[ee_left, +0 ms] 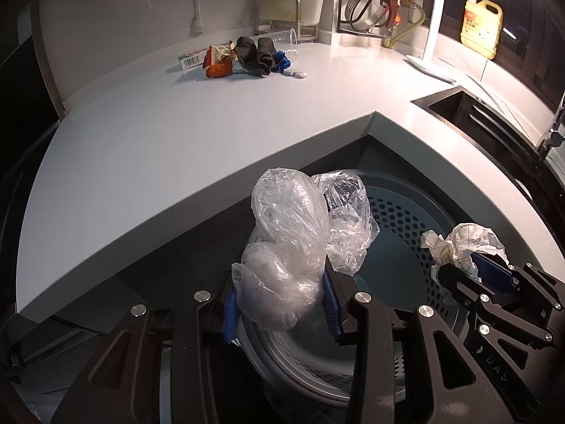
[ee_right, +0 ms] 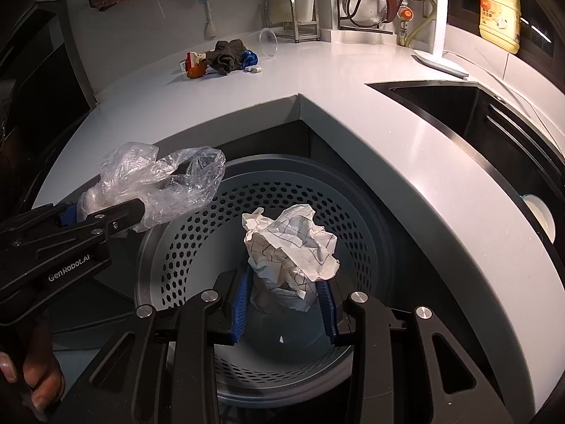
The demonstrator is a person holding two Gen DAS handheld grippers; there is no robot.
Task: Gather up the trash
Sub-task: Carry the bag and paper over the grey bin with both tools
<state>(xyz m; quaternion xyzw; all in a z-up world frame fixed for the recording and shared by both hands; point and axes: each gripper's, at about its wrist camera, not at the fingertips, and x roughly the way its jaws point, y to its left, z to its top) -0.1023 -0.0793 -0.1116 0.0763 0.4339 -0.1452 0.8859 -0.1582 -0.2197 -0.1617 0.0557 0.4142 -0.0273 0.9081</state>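
Below both claws, a grey perforated trash bin [ee_right: 268, 190] is sitting in the notch of the white table [ee_left: 148, 134]. Just above its mouth, the left claw [ee_left: 280, 305] is clamping a crumpled clear plastic bag [ee_left: 289, 233] between its blue pads. Right of it, the right claw [ee_right: 285, 298] is gripping a wad of crumpled gridded paper [ee_right: 293, 243]. Far ahead of the claws, more trash [ee_left: 243, 56] is lying on the table.
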